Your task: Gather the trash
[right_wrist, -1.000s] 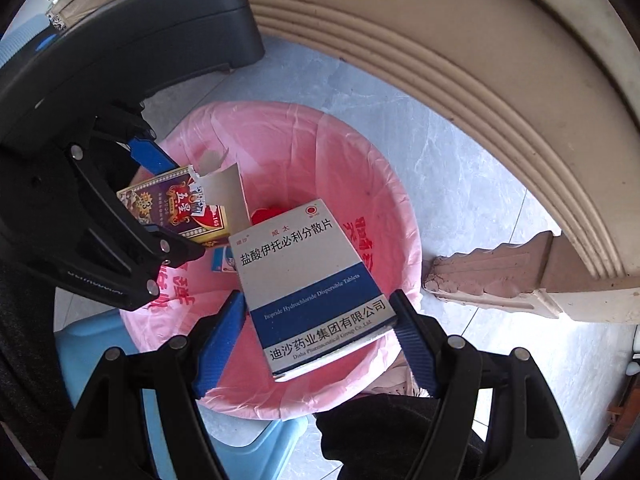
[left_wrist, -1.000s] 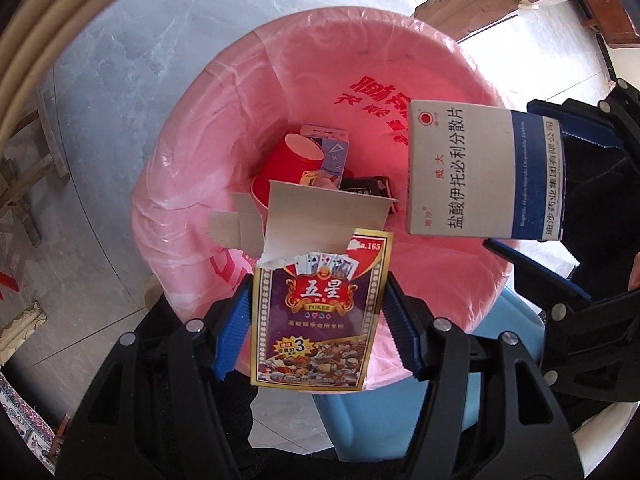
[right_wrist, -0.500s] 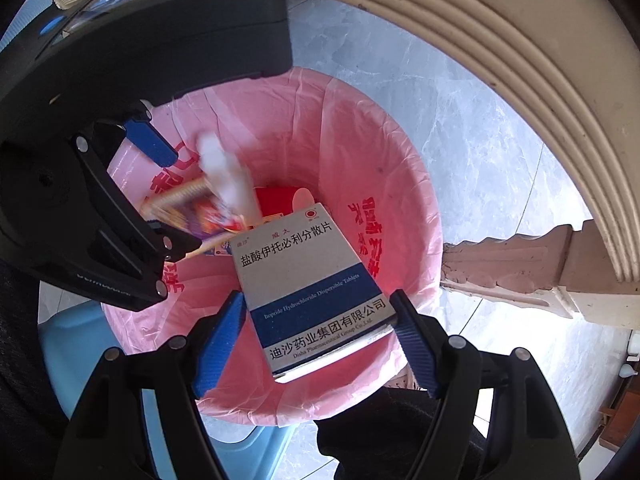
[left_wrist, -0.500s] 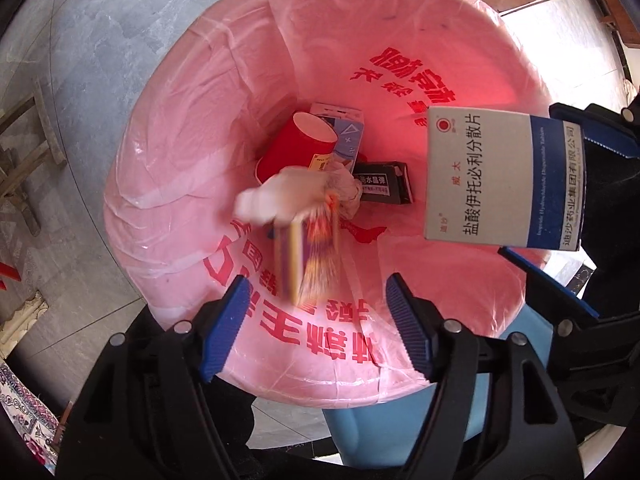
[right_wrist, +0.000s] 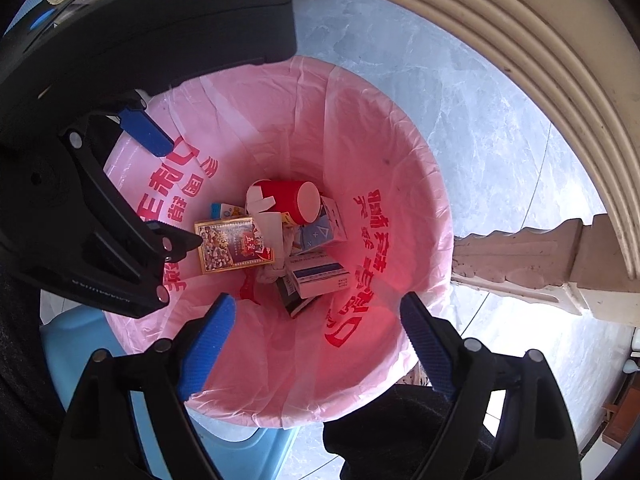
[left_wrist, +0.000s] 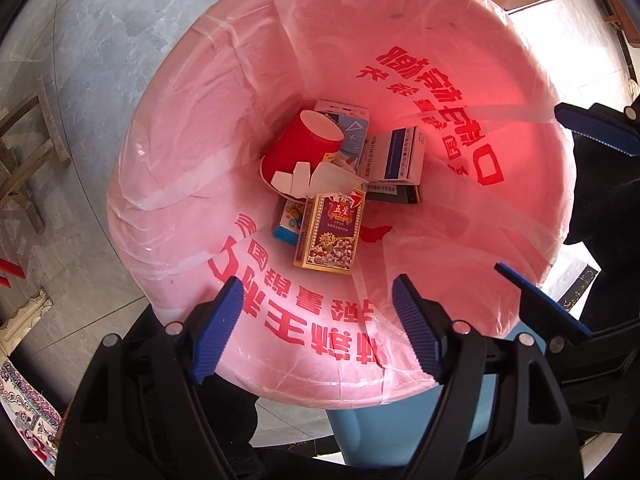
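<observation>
Trash, including the playing-card box [left_wrist: 330, 234] and medicine box [right_wrist: 320, 278], lies in the pink-lined bin [left_wrist: 192, 184] directly below the left gripper [left_wrist: 316, 334] and right gripper [right_wrist: 316, 344], both empty with jaws opening.

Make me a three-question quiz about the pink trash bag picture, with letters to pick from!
1. Where is the playing-card box?
A. in a gripper
B. at the bottom of the pink bag
C. on the floor

2. What colour is the paper cup?
A. red
B. green
C. yellow

3. What is the right gripper holding?
A. the blue-and-white medicine box
B. the cup
C. nothing

Answers:
1 B, it lies among the trash inside the bag.
2 A, its side is plain red.
3 C, its jaws are opening with nothing between them, and the blue-and-white medicine box already lies in the bag.
</observation>
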`<state>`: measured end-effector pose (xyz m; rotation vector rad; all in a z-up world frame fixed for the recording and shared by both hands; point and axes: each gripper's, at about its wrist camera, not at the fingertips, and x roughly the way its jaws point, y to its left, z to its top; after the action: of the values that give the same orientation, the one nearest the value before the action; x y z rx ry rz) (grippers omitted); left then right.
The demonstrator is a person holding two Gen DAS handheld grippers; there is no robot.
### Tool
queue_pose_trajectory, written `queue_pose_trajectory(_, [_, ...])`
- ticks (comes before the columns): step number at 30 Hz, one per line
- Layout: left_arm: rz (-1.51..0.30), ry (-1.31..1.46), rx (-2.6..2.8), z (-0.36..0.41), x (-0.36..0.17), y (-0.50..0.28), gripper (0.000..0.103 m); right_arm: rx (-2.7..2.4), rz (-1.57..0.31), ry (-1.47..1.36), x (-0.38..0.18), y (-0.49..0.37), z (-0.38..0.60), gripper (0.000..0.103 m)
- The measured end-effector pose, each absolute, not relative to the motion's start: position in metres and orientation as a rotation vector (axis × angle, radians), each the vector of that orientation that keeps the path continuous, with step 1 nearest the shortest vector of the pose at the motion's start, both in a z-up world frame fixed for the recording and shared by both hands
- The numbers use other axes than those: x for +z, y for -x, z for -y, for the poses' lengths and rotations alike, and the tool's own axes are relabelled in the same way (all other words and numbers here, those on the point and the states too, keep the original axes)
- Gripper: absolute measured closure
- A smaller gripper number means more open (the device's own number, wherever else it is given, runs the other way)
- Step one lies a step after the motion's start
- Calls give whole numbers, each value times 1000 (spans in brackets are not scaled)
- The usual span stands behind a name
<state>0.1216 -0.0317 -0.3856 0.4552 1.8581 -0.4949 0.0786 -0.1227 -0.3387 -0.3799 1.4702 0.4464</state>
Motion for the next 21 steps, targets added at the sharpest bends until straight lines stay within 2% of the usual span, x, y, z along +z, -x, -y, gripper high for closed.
queue_pose_trajectory(14, [-1801,-504,-456,40,-371,-113,28,383,-1498,315,-322,-77,125,21])
queue_pose_trajectory(21, [-1605,-473,-299,42,-313,-99,28,214,-1292,374,-260,-47,120,20])
